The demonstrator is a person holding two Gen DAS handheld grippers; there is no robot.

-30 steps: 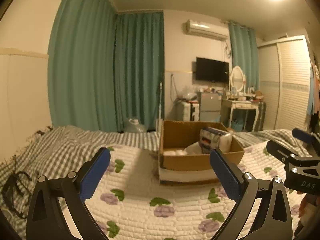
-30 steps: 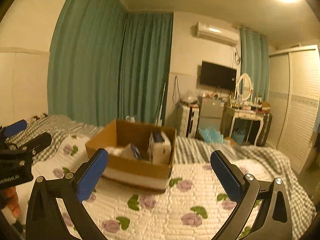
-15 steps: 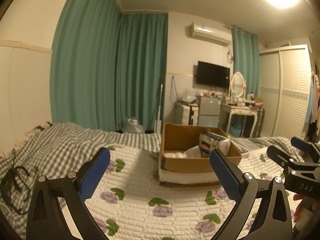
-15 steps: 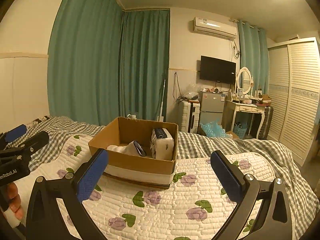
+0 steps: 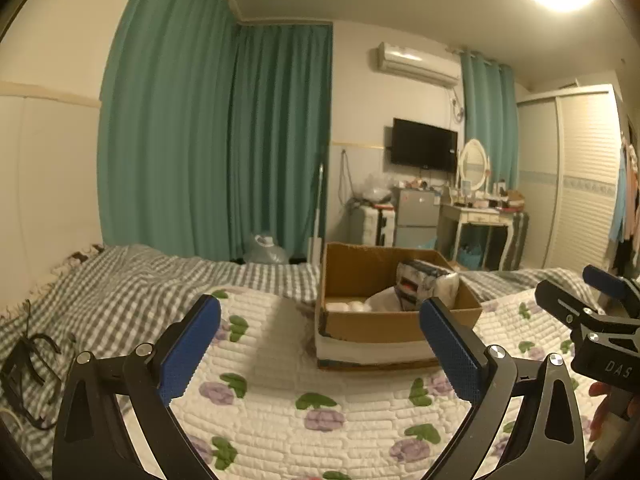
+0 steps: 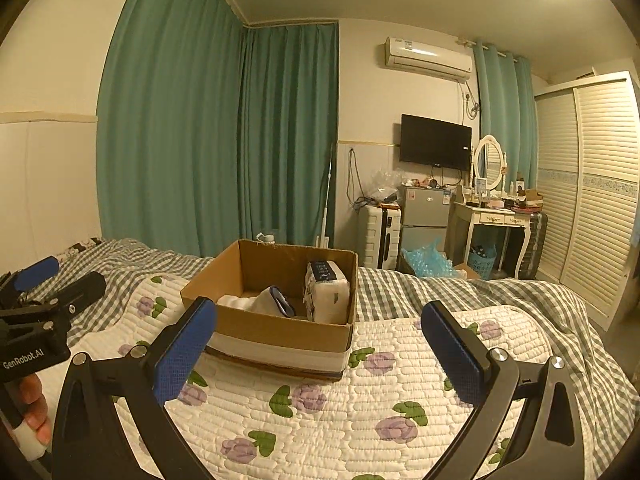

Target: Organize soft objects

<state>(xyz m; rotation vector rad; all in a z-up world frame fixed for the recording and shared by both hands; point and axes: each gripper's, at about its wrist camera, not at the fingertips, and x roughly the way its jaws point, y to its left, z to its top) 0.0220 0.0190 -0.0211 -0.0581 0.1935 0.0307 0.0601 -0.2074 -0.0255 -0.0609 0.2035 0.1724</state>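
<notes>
The open brown cardboard box (image 6: 276,300) sits on the white quilted bedspread with purple flowers (image 6: 360,400), and it now looks nearer and lower in both views than a second ago; the cameras seem to have risen and levelled. Inside stand a white plastic-wrapped tissue pack (image 6: 326,294), a crumpled white cloth with a dark blue edge (image 6: 272,300) and something pale behind. No soft things lie loose on the bed in view, so I'd judge the sorting nearly done. Left tongs (image 5: 320,344) and right tongs (image 6: 320,344) both gape wide, holding nothing, short of the box.
</notes>
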